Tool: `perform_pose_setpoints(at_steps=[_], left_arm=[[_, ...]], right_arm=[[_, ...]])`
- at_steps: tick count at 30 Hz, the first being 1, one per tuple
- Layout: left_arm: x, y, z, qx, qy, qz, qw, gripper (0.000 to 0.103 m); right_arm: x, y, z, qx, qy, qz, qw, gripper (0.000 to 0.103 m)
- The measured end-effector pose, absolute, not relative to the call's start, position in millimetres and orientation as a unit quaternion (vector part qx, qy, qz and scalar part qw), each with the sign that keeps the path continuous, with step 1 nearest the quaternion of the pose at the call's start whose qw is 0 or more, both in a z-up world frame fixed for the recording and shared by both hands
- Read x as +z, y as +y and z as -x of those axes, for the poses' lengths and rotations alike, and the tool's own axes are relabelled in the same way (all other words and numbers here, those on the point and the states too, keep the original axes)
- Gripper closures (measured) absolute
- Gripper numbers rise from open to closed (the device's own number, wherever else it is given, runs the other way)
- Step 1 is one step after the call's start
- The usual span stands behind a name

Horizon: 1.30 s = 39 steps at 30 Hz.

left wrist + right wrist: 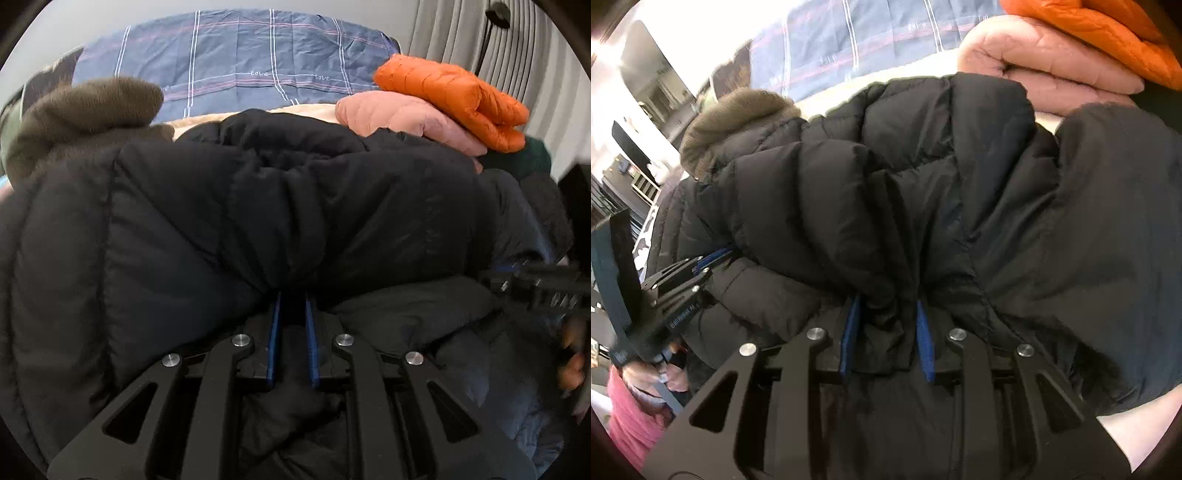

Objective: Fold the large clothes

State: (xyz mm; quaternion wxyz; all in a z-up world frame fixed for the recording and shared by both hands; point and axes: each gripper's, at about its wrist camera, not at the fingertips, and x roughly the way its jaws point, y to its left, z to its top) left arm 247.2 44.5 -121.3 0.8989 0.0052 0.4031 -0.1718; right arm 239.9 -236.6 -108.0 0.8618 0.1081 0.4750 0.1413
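Pink sleeve (628,417) shows only from right wrist.

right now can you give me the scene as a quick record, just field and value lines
setting: bed with a blue plaid sheet
main garment: black puffer coat with a brown fur-trimmed hood
left gripper: fingers pinched on a fold of the coat
right gripper: fingers closed on a bunched fold of the coat
folded pile: orange puffer jacket lying on top of a pink puffer jacket, beyond the coat
fold status: coat bunched, not yet folded flat
person: pink sleeve visible behind the left gripper
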Motion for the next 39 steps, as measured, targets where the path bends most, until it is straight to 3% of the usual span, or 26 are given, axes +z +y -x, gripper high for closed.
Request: perform_pose_setpoints(at_steps=[2, 4, 8, 14, 16, 23, 26, 27, 28, 30, 34, 39], left_arm=[[-121, 42, -243, -0.170, 0.399, -0.018, 0.901, 0.089], [-121, 38, -239, -0.165, 0.395, -0.030, 0.903, 0.089], [-122, 34, -237, -0.161, 0.389, -0.043, 0.906, 0.089], [-123, 37, -238, -0.163, 0.387, -0.040, 0.907, 0.088], [-122, 37, -238, -0.162, 0.387, -0.041, 0.907, 0.088], [-121, 34, -238, -0.159, 0.386, -0.049, 0.908, 0.088], [-121, 30, -237, -0.154, 0.383, -0.059, 0.909, 0.088], [-121, 30, -237, -0.154, 0.383, -0.060, 0.909, 0.088], [-121, 29, -237, -0.153, 0.383, -0.061, 0.909, 0.088], [-121, 30, -237, -0.155, 0.382, -0.058, 0.909, 0.088], [-121, 33, -239, -0.159, 0.383, -0.049, 0.909, 0.088], [-119, 42, -239, -0.173, 0.380, -0.020, 0.909, 0.087]], right_arm=[[-97, -238, -229, 0.139, 0.461, -0.096, 0.871, 0.068], [-85, -250, -214, 0.120, 0.435, -0.108, 0.886, 0.053], [-62, -310, -176, 0.073, 0.375, -0.173, 0.908, 0.052], [-66, -470, -99, -0.053, 0.273, -0.392, 0.877, 0.032], [-72, -505, -82, -0.048, 0.237, -0.455, 0.857, 0.020], [-126, -552, -104, -0.008, 0.197, -0.668, 0.718, 0.018], [-126, -562, -108, -0.064, 0.156, -0.685, 0.709, 0.030], [-123, -567, -109, -0.083, 0.145, -0.682, 0.712, 0.045], [-119, -575, -111, -0.100, 0.141, -0.676, 0.716, 0.067], [-111, -587, -114, -0.125, 0.146, -0.656, 0.730, 0.094], [-43, -556, -131, -0.102, 0.144, -0.540, 0.823, 0.098], [45, -419, -179, 0.056, 0.164, -0.337, 0.926, 0.098]])
